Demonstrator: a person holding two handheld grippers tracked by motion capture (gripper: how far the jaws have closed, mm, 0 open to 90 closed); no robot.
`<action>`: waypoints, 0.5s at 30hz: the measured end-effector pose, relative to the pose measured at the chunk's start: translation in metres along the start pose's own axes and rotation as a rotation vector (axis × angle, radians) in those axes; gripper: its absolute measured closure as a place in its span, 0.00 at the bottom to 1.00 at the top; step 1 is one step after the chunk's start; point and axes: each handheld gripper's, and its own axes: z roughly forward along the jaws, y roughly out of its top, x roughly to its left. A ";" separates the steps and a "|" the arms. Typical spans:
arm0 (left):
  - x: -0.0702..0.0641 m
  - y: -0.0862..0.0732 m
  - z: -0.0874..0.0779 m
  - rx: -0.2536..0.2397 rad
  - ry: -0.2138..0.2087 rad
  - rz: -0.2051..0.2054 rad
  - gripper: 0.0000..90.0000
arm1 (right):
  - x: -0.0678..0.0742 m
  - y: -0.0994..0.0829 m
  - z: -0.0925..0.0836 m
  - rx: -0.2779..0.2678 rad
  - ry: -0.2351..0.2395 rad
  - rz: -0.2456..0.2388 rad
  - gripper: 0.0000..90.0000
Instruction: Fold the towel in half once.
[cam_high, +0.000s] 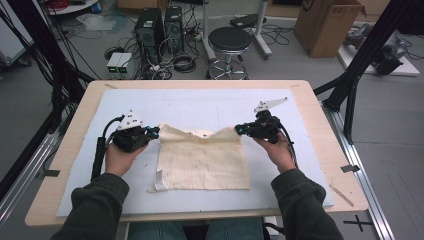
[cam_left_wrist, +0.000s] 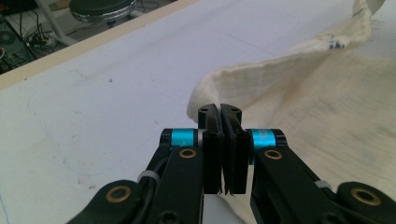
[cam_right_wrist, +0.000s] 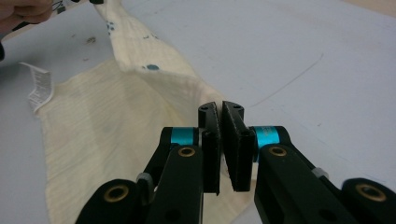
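Each claw is pinching a far corner of the cream woven cloth (cam_high: 202, 160): the left claw (cam_high: 156, 132) and right claw (cam_high: 239, 130) are clamping thin fabric, lifting that edge while the rest is lying on the white-covered worktop (cam_high: 200, 102) between them. Being soft and light, it is sagging; corners are offering the best hold.

Grey floor, black stool (cam_high: 229, 41), cardboard box (cam_high: 327, 25), computer towers (cam_high: 159, 27)

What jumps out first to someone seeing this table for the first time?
A cream cloth lies mid-table on the pale mat, its far edge lifted at both corners. The left hand-held gripper pinches the left far corner and the right hand-held gripper the right one, both jaws shut on the fabric. A white tag sticks out at the cloth's near-left corner.
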 end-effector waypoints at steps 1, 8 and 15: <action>-0.001 0.000 -0.002 0.005 0.000 0.006 0.97 | 0.004 0.001 -0.002 -0.001 0.003 -0.004 0.95; -0.009 -0.005 -0.014 -0.017 -0.007 -0.007 0.97 | 0.014 0.000 -0.013 0.014 -0.003 -0.030 0.95; -0.019 -0.011 -0.029 -0.042 -0.018 0.016 0.97 | 0.023 -0.011 -0.023 0.003 0.001 -0.036 0.95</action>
